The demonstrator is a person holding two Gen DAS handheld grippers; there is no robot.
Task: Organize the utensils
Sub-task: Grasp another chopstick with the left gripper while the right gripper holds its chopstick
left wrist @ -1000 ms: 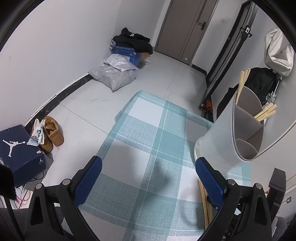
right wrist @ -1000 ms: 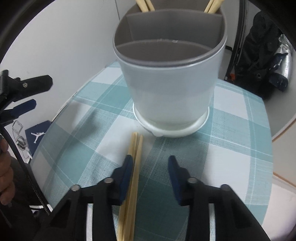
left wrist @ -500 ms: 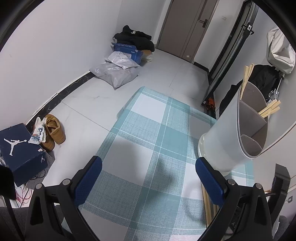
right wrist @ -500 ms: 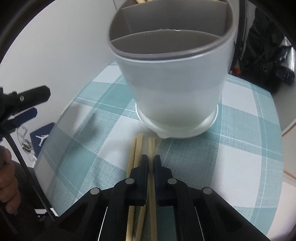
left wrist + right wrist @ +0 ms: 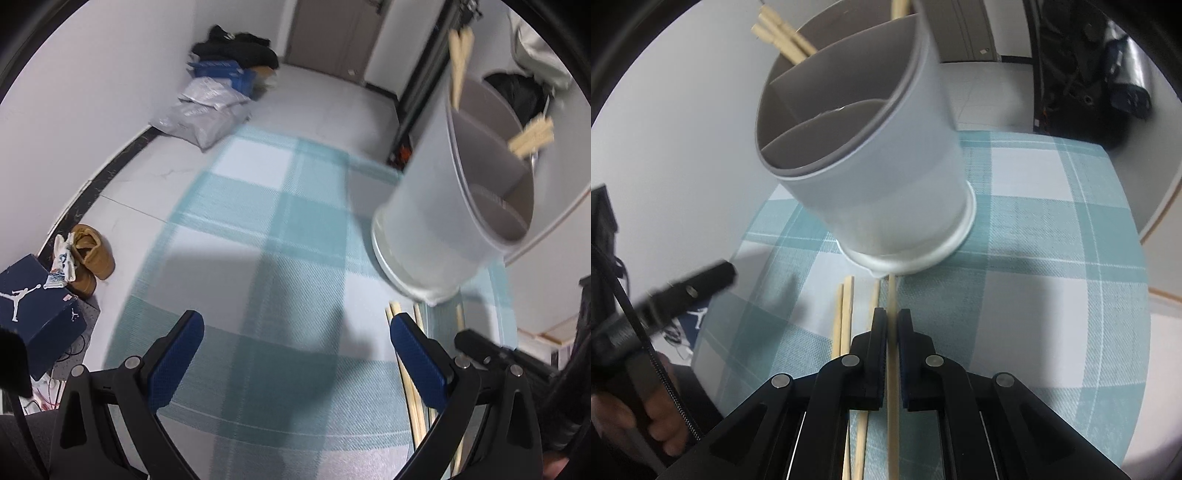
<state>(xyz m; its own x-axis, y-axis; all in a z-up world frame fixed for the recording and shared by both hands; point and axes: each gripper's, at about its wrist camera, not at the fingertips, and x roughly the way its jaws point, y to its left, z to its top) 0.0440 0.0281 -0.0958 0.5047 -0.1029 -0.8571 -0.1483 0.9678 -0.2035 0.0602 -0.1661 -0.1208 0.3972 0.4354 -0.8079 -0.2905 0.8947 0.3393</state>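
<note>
So compared with a second ago, the right gripper [image 5: 892, 325] is no longer sitting half spread beside the sticks: its jaws are now pressed together, pinching one chopstick [image 5: 892, 295] that is running straight up toward 12 o'clock, its far tip ending right at the foot of the holder [image 5: 886, 173]. Three more loose chopsticks [image 5: 846, 314] are lying on the checked cloth [image 5: 1052, 295] just at 9 to 10 o'clock of the jaws, and they are looking more fanned apart than before. The holder is also appearing tipped toward 11 o'clock in the right wrist view now, where it was looking upright earlier; that is the camera rolling, since its base is sitting flat on the desk.

The left gripper [image 5: 295, 354] is staying wide spread with nothing between its blue pads [image 5: 177, 354], same as a second ago, though it is sitting closer to the cloth and the view is smeared with motion.

Room-wise, the holder is standing near the desk's far edge at 1 o'clock in the left wrist view, with sticks poking out of its two far compartments and the near one showing nothing. The cloth from 9 to 12 o'clock of the left gripper is open. The desk's rounded edge is falling away at 9 o'clock toward the floor [image 5: 155, 206].
</note>
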